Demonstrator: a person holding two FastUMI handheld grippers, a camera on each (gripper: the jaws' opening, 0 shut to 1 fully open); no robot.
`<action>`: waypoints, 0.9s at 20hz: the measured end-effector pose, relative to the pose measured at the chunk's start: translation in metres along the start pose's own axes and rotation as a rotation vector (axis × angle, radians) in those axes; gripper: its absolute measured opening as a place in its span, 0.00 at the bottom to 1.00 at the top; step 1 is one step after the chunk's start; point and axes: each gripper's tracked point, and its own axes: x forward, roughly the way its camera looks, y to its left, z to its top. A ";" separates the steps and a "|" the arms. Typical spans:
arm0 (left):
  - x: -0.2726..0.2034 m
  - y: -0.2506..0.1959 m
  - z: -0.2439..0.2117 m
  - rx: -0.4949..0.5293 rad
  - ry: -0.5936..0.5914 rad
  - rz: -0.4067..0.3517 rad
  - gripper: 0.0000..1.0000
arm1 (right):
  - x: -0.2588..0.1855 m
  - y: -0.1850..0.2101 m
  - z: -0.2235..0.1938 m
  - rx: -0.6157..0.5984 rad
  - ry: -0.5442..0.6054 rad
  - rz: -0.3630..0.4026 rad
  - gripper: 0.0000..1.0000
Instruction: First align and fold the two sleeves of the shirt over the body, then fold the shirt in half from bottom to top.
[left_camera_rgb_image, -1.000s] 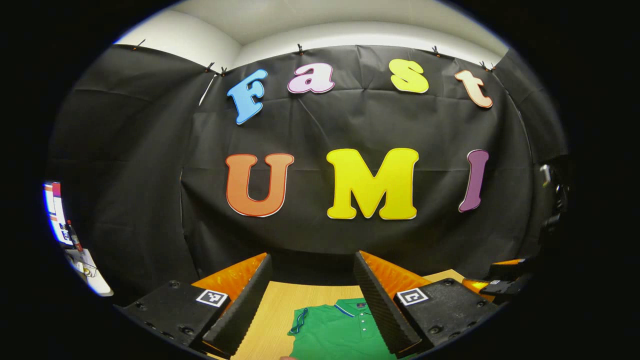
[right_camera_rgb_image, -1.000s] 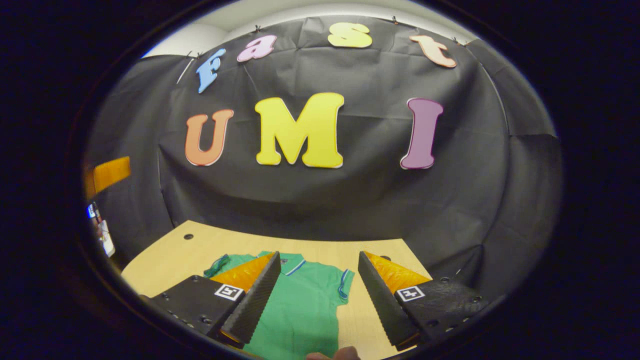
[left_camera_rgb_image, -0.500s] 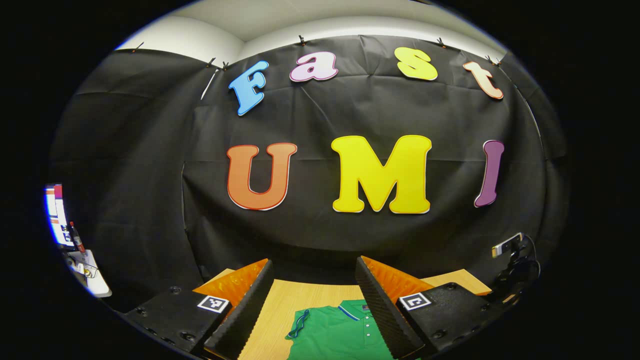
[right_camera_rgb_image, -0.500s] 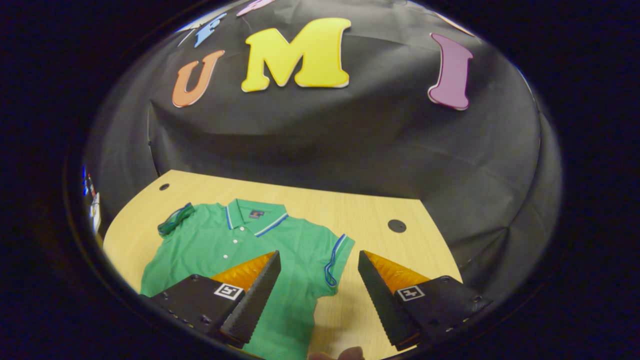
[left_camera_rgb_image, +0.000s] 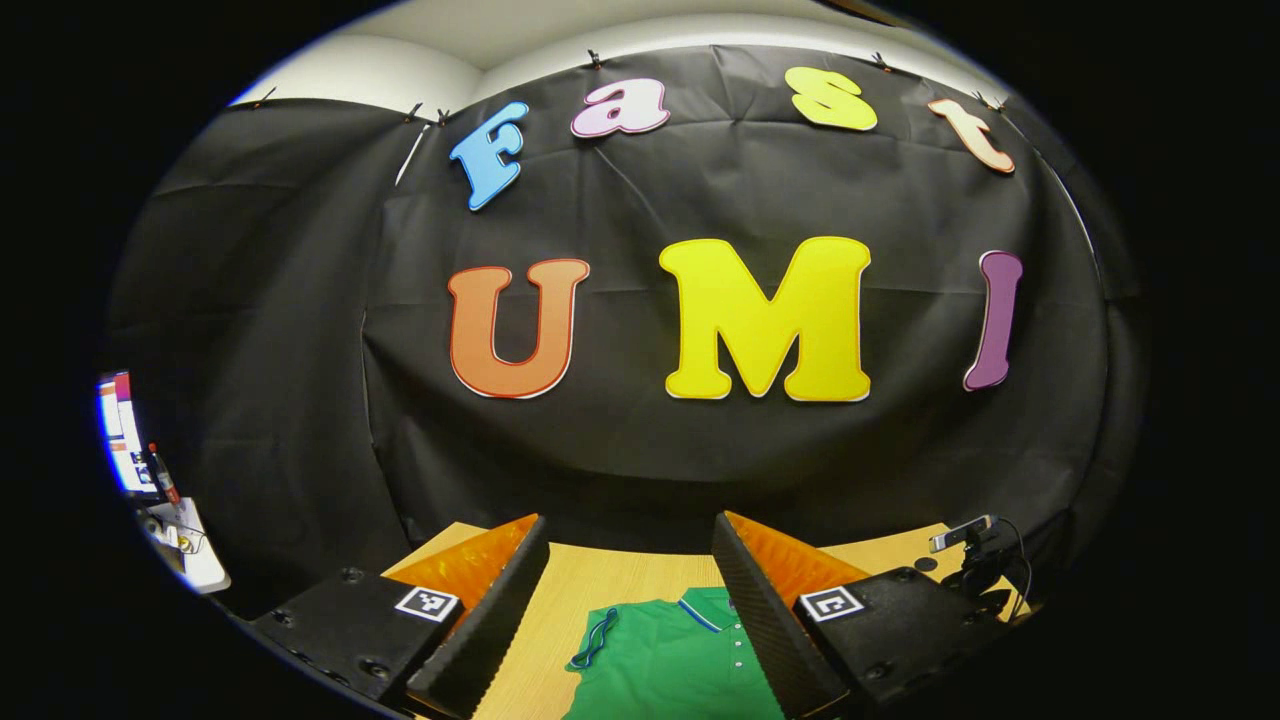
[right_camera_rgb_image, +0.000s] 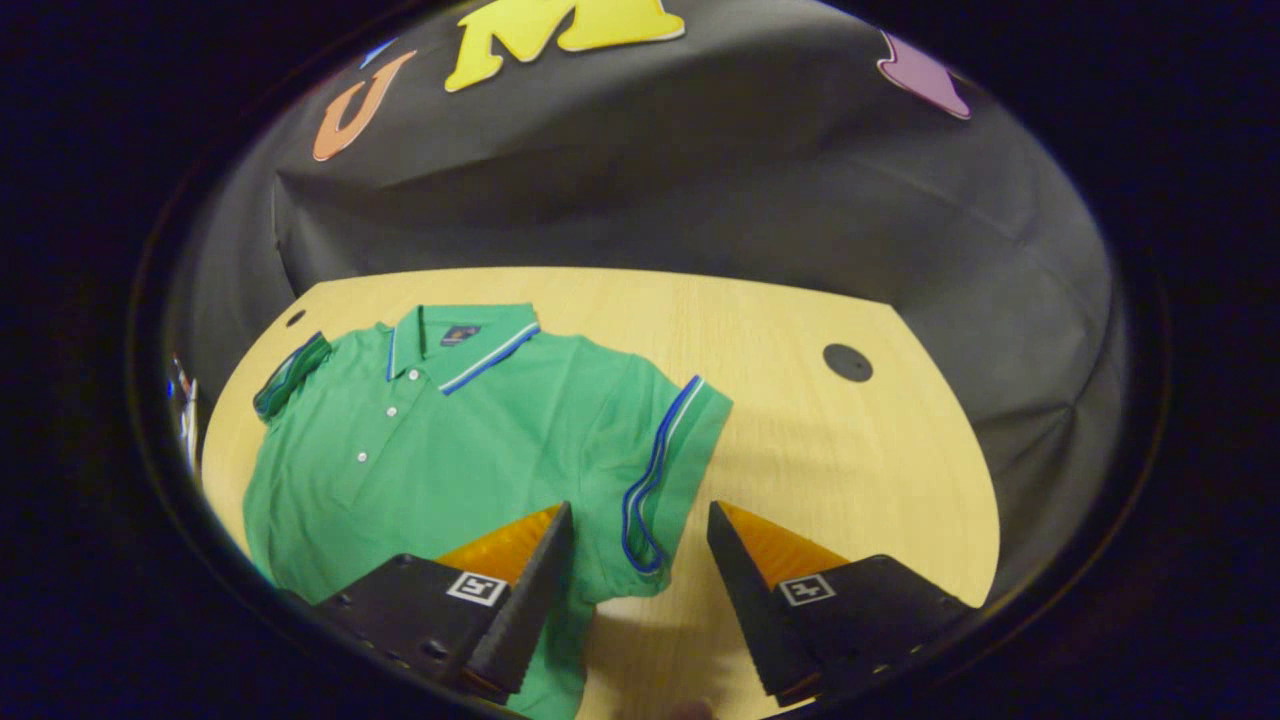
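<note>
A green polo shirt (right_camera_rgb_image: 450, 440) lies flat, front up, on the wooden table (right_camera_rgb_image: 820, 450), its collar (right_camera_rgb_image: 460, 340) toward the wall. Its striped sleeve (right_camera_rgb_image: 670, 470) spreads out to the side, and the cuff lies between the fingers of my open right gripper (right_camera_rgb_image: 637, 515), which hovers over it. The other sleeve (right_camera_rgb_image: 290, 365) is bunched at the far left. In the left gripper view, my left gripper (left_camera_rgb_image: 628, 525) is open and held higher. The shirt's collar end (left_camera_rgb_image: 670, 660) shows low between its fingers.
Two round holes (right_camera_rgb_image: 848, 362) (right_camera_rgb_image: 296, 318) mark the tabletop's back corners. A dark device with a cable (left_camera_rgb_image: 975, 560) shows at the right in the left gripper view. A lit screen (left_camera_rgb_image: 120, 435) stands beyond the booth's left edge.
My right gripper has tipped down and moved in over the striped sleeve, so the shirt now looms larger. The left gripper has shifted only slightly. Both stay open.
</note>
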 end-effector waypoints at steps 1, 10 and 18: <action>0.000 -0.002 -0.002 0.008 0.001 -0.001 1.00 | 0.003 0.001 -0.002 0.016 0.018 0.008 0.69; -0.001 -0.009 -0.003 0.032 0.011 -0.011 1.00 | -0.005 -0.009 0.013 0.120 0.002 0.021 0.02; -0.017 0.005 0.001 0.009 0.009 0.009 1.00 | -0.051 0.038 0.068 0.079 -0.100 0.081 0.00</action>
